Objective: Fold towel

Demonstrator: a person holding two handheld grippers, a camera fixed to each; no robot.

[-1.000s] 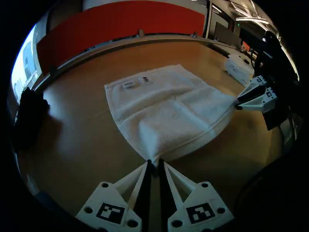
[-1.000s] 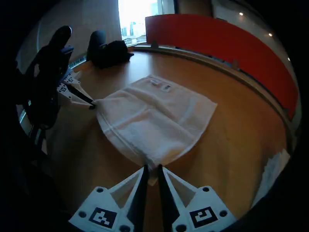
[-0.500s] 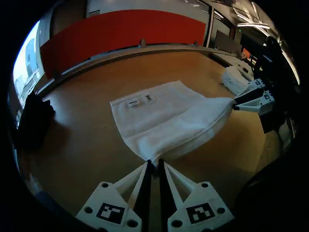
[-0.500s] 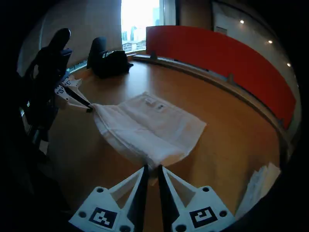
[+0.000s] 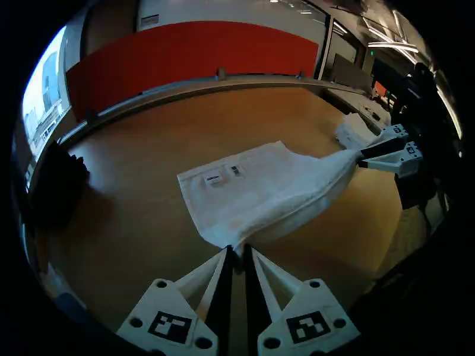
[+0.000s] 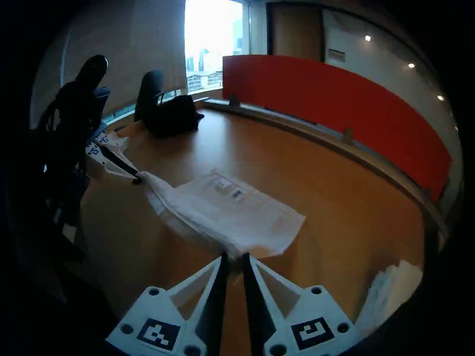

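Observation:
A white towel (image 5: 267, 190) lies partly on the wooden table (image 5: 148, 231), with small labels on its far edge. Its near edge is lifted off the wood by both grippers. My left gripper (image 5: 237, 252) is shut on one near corner, close to the camera. In the left gripper view the right gripper (image 5: 362, 160) holds the other corner at the right, the hem hanging between them. In the right gripper view, my right gripper (image 6: 233, 258) is shut on the towel (image 6: 231, 216), and the left gripper (image 6: 138, 177) pinches the far corner at the left.
A stack of folded white towels (image 5: 356, 127) sits at the table's right, seen also as white cloth (image 6: 389, 291) in the right gripper view. A dark bag (image 6: 172, 115) rests at the table's far end by the window. A red partition (image 5: 196, 53) runs behind the table.
Both grippers have risen with the towel's near edge, so the near half now hangs off the table. The towel's far edge with the labels still lies on the wood.

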